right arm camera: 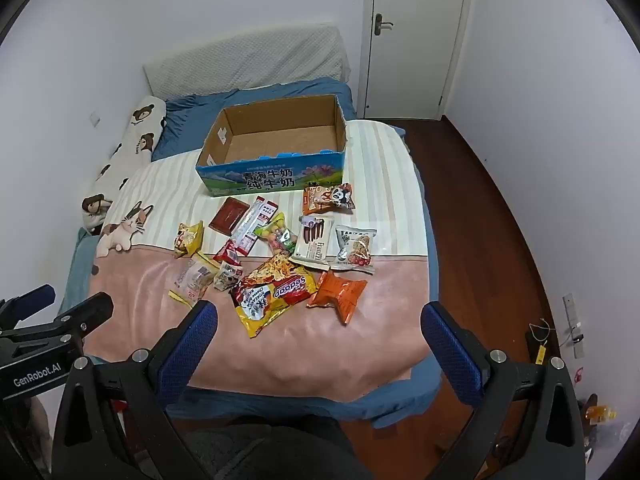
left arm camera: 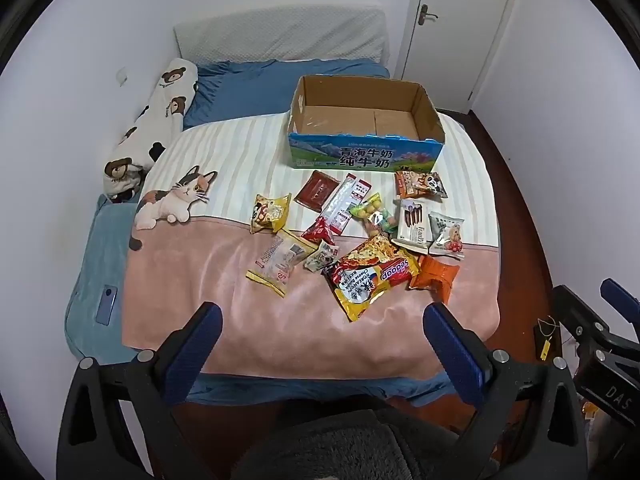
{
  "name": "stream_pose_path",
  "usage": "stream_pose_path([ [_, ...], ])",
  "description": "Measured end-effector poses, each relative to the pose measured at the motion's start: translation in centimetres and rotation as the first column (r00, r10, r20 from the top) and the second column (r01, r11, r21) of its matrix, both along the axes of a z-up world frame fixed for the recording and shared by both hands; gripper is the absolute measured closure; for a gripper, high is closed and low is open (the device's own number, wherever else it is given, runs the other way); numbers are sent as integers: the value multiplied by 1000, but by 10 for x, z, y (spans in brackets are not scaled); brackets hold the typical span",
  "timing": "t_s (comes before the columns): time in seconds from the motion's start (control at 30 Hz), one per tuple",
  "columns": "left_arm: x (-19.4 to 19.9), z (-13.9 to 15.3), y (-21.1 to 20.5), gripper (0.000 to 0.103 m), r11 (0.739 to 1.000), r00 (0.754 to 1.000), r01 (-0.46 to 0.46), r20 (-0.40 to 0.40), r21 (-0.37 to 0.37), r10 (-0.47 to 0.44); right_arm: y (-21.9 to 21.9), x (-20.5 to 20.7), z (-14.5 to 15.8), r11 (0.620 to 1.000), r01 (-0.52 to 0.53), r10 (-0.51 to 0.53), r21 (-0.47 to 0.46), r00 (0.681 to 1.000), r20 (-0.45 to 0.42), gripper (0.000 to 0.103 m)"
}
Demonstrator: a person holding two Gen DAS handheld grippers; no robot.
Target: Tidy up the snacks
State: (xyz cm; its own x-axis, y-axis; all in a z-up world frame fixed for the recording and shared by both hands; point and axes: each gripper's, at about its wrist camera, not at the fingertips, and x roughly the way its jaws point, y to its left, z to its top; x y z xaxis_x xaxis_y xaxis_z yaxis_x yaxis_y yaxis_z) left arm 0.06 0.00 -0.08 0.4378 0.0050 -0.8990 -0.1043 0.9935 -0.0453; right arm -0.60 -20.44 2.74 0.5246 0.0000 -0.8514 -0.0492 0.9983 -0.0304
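**Starting snack sort, nothing picked yet**

Left gripper [left arm camera: 322, 316] and right gripper [right arm camera: 319, 314] both spread wide, empty, hovering over the bed's near edge. About a dozen crinkly foil snack packets [left arm camera: 352, 236] lie scattered mid-bed on the pink-and-striped blanket [left arm camera: 224, 280]; one empty open-top cardboard milk box [left arm camera: 366, 120] sits just beyond. Packets likely light, soft, slippery; pinch sealed edges. Yellow-red noodle pack [right arm camera: 272, 296] is nearest; contents probably brittle.

One open cardboard box [left arm camera: 366, 142] on one bed [left arm camera: 240, 320]. About thirteen snack packets [left arm camera: 360, 232] scattered in front, overlaps blurring the exact tally: two noodle packs [left arm camera: 370, 280], one orange pouch [left arm camera: 434, 276], one dark red sachet [left arm camera: 316, 192]. One phone [left arm camera: 107, 305]. One bear-print pillow [left arm camera: 156, 120].
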Motion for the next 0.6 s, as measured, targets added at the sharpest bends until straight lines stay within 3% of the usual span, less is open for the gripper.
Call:
stream_pose_path([
  [0.6,-1,0,3,0,1000,1000,-7,8,-7,7,-1,-1,-1,1000,1,-1,22,1000,3,0],
])
